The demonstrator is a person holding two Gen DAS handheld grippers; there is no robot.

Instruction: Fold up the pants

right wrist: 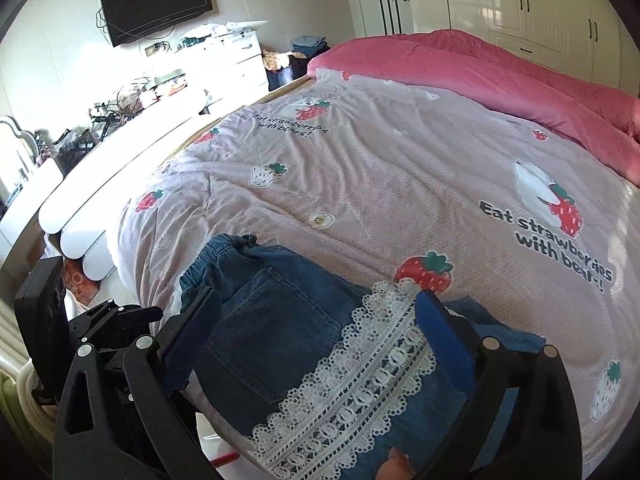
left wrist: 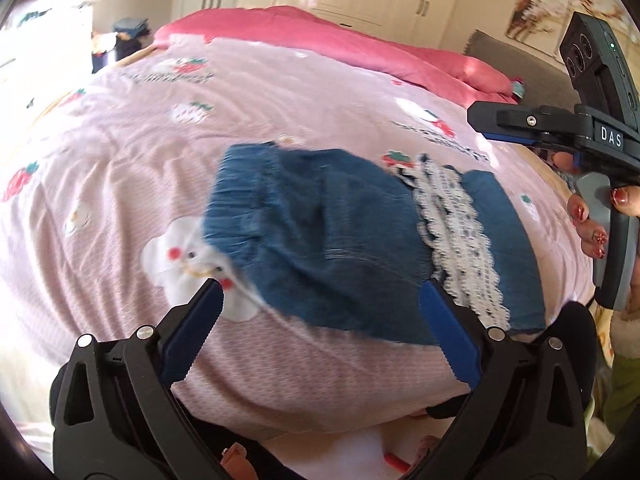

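Note:
A small pair of blue denim pants with a white lace band lies folded on the pink strawberry-print bedspread, close to its near edge. My left gripper hovers over the near part of the pants, open wide, with nothing pinched between its blue pads. In the right wrist view the pants show a back pocket and an elastic waist at the left, with the lace running across them. My right gripper is open above them and grips nothing. A hand with painted nails holds the right tool.
A rose-pink quilt lies bunched along the far side of the bed. White wardrobes stand behind it. A wall TV and a cluttered white dresser are at the left. The white footboard borders the bed's left edge.

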